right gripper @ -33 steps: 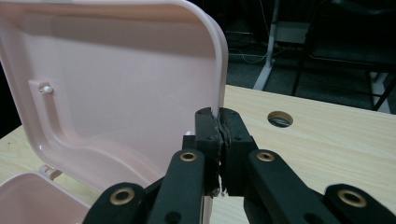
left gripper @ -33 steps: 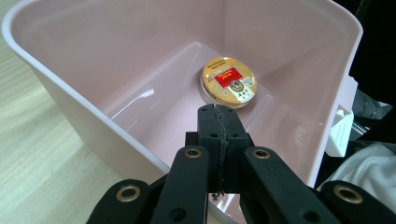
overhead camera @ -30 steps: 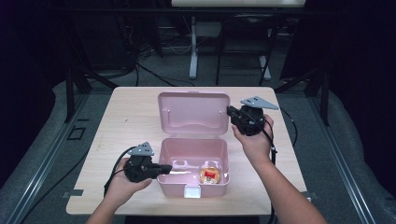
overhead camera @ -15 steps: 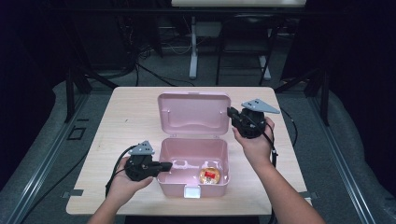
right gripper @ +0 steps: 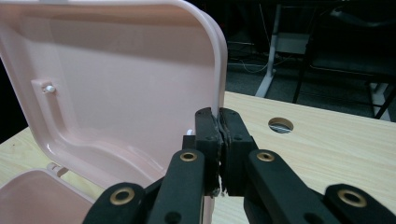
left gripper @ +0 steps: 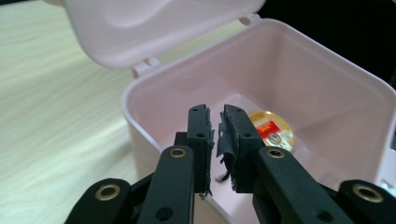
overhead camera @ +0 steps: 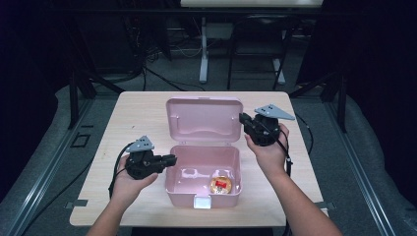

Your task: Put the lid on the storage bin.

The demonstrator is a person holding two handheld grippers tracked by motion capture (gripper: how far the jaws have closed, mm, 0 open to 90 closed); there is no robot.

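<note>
pink box [overhead camera: 204, 169] sits open at centre of the high view on the wooden table [overhead camera: 133, 118], lid [overhead camera: 204, 120] standing up behind it. right gripper [overhead camera: 244, 119] at right of centre, jaws clamped on the lid's right edge; its own view shows the pads pinching that rim. left gripper [overhead camera: 169, 159] at lower left, tips over the box's left wall, jaws have just been opening, small gap, nothing between them. round gold item [overhead camera: 222, 184] lies in the box's lower right corner.
</note>
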